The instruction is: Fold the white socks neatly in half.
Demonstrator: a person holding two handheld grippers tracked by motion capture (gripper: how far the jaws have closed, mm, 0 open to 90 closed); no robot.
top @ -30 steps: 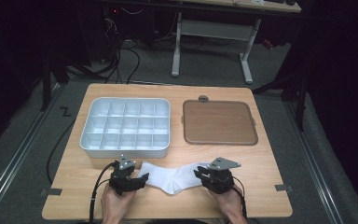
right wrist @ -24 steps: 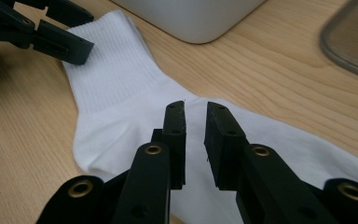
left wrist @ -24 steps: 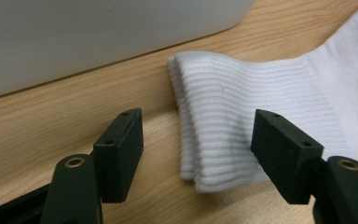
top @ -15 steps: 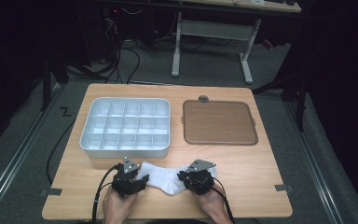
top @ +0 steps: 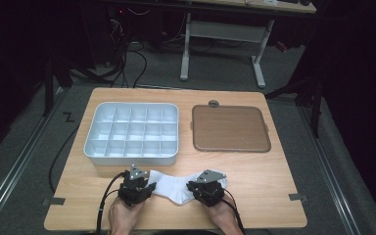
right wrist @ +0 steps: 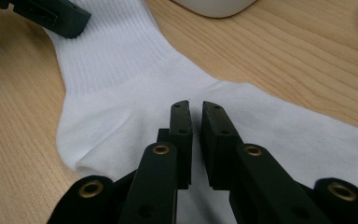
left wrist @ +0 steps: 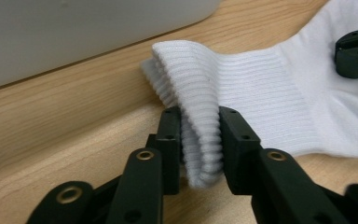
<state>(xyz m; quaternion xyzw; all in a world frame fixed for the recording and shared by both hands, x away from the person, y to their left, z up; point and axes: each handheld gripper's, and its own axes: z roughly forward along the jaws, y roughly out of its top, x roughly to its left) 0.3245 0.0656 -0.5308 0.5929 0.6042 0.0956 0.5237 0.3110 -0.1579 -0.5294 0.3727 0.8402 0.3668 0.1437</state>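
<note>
Here, nearest us first:
Left gripper (left wrist: 199, 140): its jaws have just been closing and now pinch the ribbed cuff of the white sock (top: 172, 186), the fabric bunched up between the pads.
Right gripper (right wrist: 195, 140): jaws nearly together, pressed down on the foot of the sock; we see a thin wrinkle in front of them, but we cannot tell whether any cloth is caught between the pads.
Sock: lying flat on the near edge of the desk (top: 274, 186), stretched between the two grippers, just in front of the tray.
Risk, left side: we judge the cuff grip shallow; a quick lift could pull the ribbing free.
Risk, right side: if the jaws have only skimmed the fabric, that end would stay on the desk and the sock would hang crooked from one gripper.
Tray (top: 92, 144): a pale divided box with many small compartments, all of which look empty.
Brown mat (top: 230, 128): flat, to the right of the tray, nothing on it.
Round knob (top: 214, 103): just beyond the mat.
</note>
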